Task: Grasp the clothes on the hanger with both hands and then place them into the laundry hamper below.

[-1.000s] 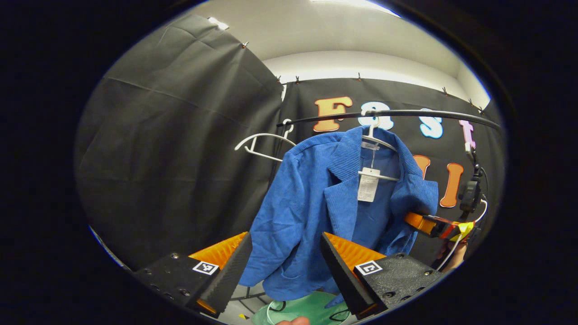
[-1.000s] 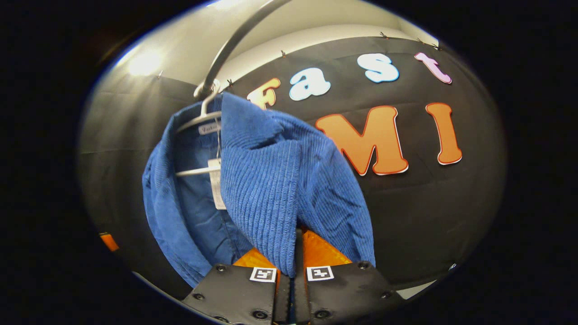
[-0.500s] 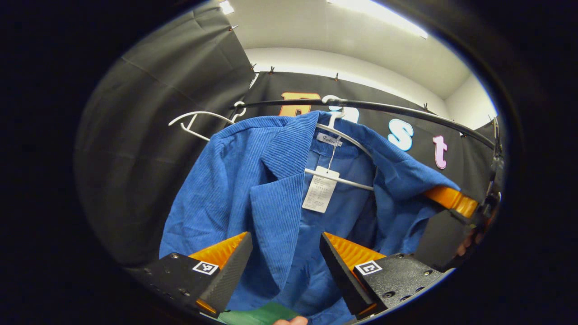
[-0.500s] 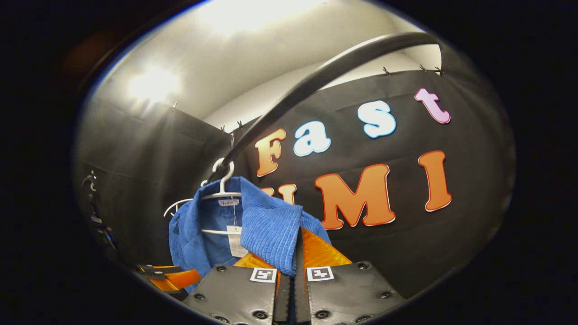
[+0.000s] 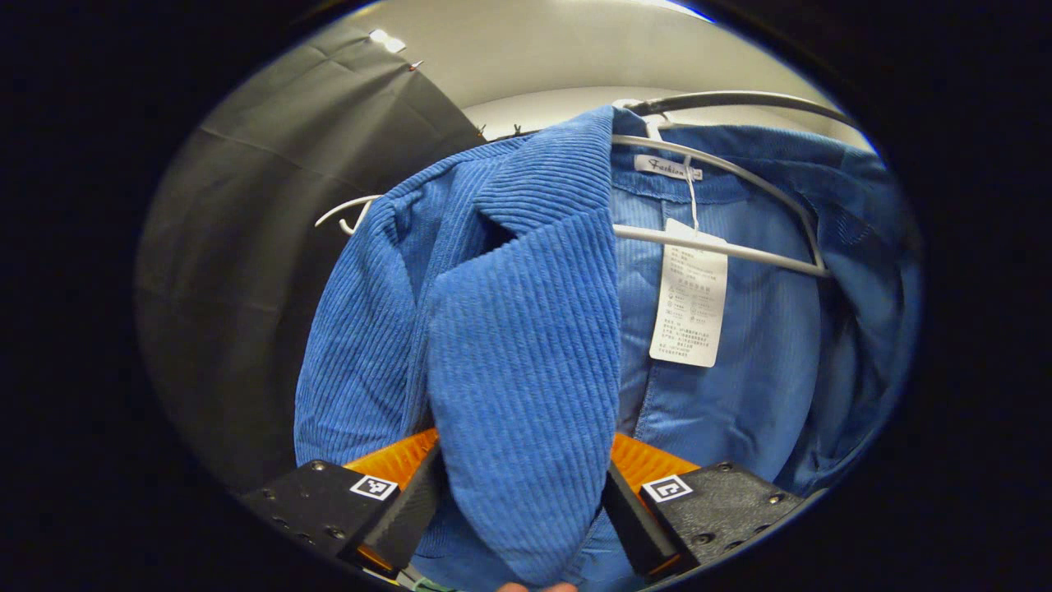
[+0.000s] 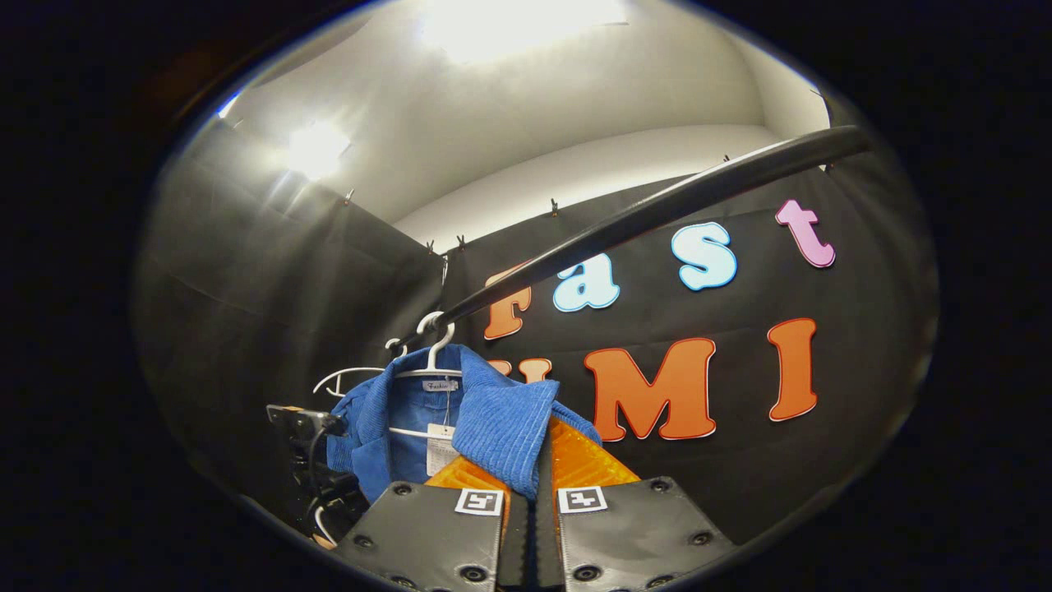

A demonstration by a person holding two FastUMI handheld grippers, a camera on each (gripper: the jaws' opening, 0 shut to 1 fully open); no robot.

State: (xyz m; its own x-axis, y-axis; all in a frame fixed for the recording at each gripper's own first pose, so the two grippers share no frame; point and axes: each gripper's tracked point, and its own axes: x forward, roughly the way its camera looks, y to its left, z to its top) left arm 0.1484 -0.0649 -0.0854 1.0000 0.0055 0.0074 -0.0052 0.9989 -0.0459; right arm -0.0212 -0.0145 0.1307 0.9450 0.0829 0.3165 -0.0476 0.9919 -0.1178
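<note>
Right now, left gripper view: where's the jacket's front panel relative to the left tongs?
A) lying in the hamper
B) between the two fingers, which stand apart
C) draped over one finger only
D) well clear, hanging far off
B: the blue jacket's front panel hangs down between the left tongs' fingers, which stand apart on either side of it.

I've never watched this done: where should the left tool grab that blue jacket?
On the front lapel panel of the jacket, coming from below. That flap hangs free as a thick fold between the left tool's open fingers, clear of the hanger.
</note>
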